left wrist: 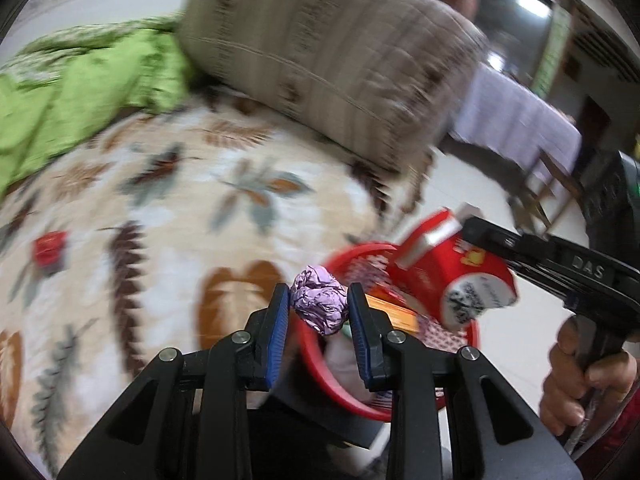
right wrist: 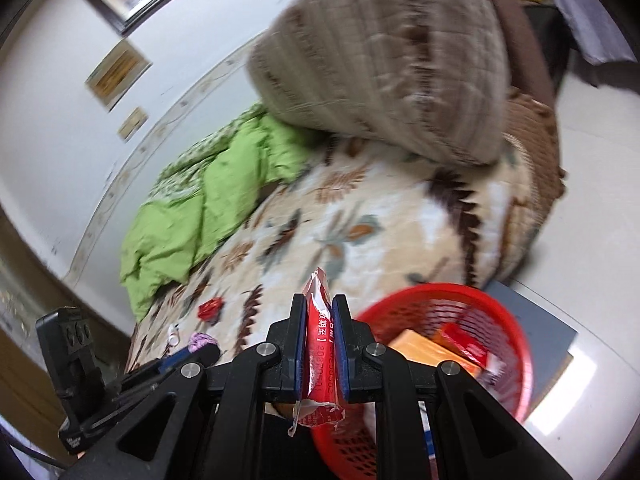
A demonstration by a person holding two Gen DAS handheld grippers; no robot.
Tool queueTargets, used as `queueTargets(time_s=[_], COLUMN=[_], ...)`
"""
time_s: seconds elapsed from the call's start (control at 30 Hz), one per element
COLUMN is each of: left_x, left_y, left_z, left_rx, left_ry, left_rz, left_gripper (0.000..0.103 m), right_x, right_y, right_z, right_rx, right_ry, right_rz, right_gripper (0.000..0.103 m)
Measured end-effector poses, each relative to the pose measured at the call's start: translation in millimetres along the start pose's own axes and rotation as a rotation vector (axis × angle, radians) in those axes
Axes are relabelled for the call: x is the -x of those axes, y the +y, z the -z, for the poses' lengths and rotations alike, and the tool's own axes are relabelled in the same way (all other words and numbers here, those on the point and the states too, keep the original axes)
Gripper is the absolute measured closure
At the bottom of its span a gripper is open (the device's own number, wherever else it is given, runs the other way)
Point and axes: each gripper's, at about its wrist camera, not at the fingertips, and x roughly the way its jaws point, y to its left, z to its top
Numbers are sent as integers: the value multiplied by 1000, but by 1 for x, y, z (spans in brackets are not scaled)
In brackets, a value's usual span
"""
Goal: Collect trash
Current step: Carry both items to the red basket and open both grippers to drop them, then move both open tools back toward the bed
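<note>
My left gripper [left wrist: 319,300] is shut on a crumpled purple foil ball [left wrist: 319,305], held at the near rim of a red mesh basket [left wrist: 340,376]. My right gripper [right wrist: 319,310] is shut on a flattened red carton [right wrist: 320,344]; in the left wrist view the carton [left wrist: 452,276] hangs over the basket. The basket [right wrist: 472,300] stands beside the bed and holds an orange box [right wrist: 432,350] and red wrappers. A small red wrapper [left wrist: 50,248] lies on the leaf-patterned bedspread [left wrist: 192,224]; it also shows in the right wrist view [right wrist: 210,309].
A large striped beige pillow [left wrist: 328,64] and a green quilt [left wrist: 80,92] lie at the far side of the bed. Pale tiled floor [right wrist: 592,112] runs right of the bed. A cloth-covered table [left wrist: 520,116] stands at the far right.
</note>
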Motion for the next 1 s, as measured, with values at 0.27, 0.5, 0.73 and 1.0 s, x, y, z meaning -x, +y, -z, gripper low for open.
queueTargets(time_s=[0.27,0.5,0.73,1.0], left_x=[-5,22,60,101], left_y=[-16,35,111,177], left_z=[6,11,33,52], left_rx=[-56,48,180,284], left_ry=[23,-29,-69,-131], left_rz=[-2,-100,-286,-531], left_gripper=[41,37,36,36], right_x=[6,-13,-54,-97], right_y=[-20,12,66,115], right_z=[-4,-6,12,33], right_rx=[-27,31,147,242], right_ry=[-33,-7,92,190], right_rz=[108,34,-36,-64], right_gripper=[42,42,41,41])
